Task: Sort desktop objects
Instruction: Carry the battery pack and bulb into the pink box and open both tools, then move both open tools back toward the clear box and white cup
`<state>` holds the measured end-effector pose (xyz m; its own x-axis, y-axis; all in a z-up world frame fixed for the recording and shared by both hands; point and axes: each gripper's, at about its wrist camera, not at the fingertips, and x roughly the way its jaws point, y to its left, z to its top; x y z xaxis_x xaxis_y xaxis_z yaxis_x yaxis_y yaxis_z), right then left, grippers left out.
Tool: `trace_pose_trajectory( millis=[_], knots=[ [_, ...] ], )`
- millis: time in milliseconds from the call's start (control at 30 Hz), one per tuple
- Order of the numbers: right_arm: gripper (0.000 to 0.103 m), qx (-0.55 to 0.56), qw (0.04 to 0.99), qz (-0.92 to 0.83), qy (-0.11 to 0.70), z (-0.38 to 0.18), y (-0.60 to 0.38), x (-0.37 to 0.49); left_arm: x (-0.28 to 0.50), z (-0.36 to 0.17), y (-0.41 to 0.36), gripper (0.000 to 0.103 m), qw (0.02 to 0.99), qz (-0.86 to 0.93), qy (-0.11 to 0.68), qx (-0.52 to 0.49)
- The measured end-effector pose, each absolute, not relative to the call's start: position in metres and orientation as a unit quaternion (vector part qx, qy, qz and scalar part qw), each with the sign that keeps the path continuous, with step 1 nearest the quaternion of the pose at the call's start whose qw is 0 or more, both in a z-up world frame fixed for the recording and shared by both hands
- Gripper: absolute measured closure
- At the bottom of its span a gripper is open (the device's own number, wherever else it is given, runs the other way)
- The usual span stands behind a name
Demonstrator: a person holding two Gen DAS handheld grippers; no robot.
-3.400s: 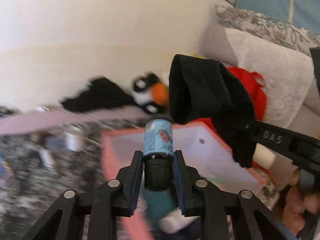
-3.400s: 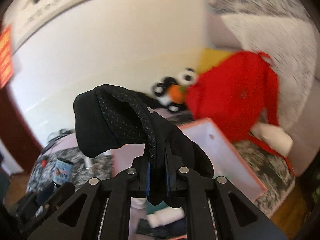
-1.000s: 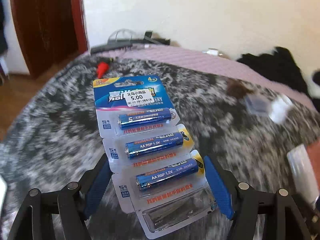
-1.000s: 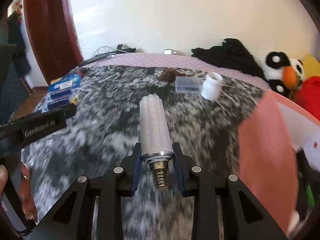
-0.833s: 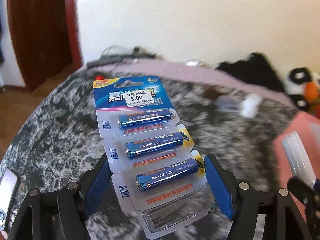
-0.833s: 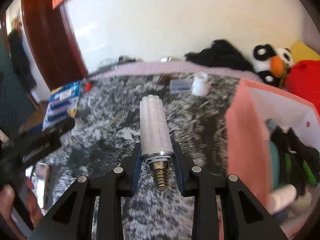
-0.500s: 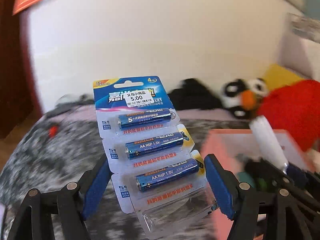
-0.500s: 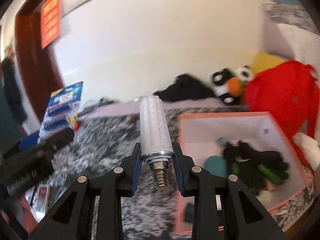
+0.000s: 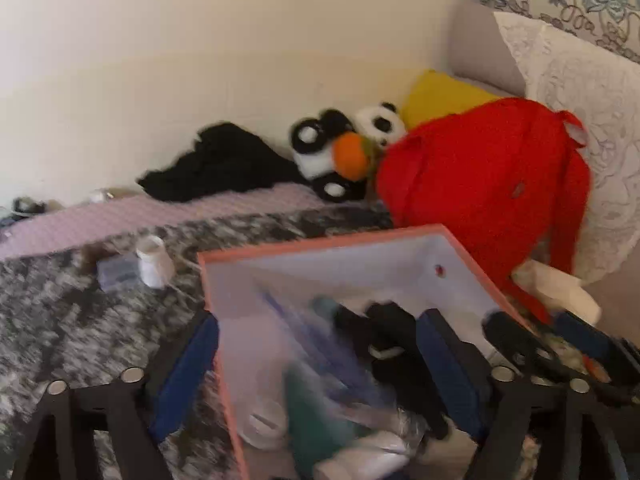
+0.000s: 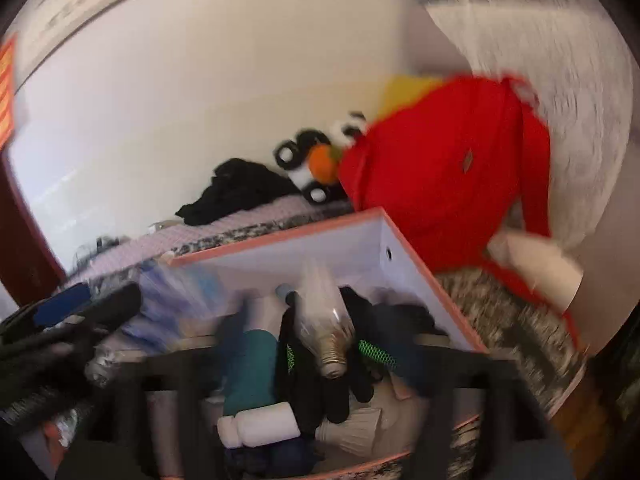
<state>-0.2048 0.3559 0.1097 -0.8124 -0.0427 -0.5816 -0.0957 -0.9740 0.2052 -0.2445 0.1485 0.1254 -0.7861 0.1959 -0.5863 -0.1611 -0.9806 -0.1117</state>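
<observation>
A pink-rimmed white box holds black gloves, a teal bottle, a white bottle and other items. My left gripper is open above the box; the battery pack is a blurred streak falling between its fingers. My right gripper is open and motion-blurred; the LED bulb is loose, tilted and dropping into the box. The left gripper also shows at the left of the right wrist view.
A red backpack leans behind the box, with a panda plush and black cloth against the wall. A white jar and a small clear case lie on the speckled tabletop left of the box.
Both grippers swung over the box and opened. The battery pack left the left gripper and the bulb left the right gripper; both are falling into the box.
</observation>
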Motion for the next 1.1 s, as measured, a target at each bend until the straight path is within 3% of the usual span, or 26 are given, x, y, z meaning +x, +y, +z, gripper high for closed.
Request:
trace_pose_trajectory(
  millis=[100,233,667,1100],
  knots=[
    [0.014,-0.306,0.000,0.935,0.177,0.106,0.381,-0.214,-0.249,0.128,0.130,0.010,0.066,0.949,-0.035,-0.307],
    [0.014,-0.285,0.006,0.939,0.193,0.109,0.386,-0.215,-0.245,0.122,0.100,0.009,0.043,0.949,-0.047,-0.310],
    [0.014,-0.286,-0.039,0.949,0.127,0.108,0.299,-0.215,-0.206,0.093,-0.028,0.009,-0.080,0.938,-0.084,-0.326],
    [0.015,-0.292,-0.108,0.948,0.057,0.098,0.165,-0.212,-0.175,0.080,-0.117,0.009,-0.137,0.931,-0.099,-0.325]
  ],
)
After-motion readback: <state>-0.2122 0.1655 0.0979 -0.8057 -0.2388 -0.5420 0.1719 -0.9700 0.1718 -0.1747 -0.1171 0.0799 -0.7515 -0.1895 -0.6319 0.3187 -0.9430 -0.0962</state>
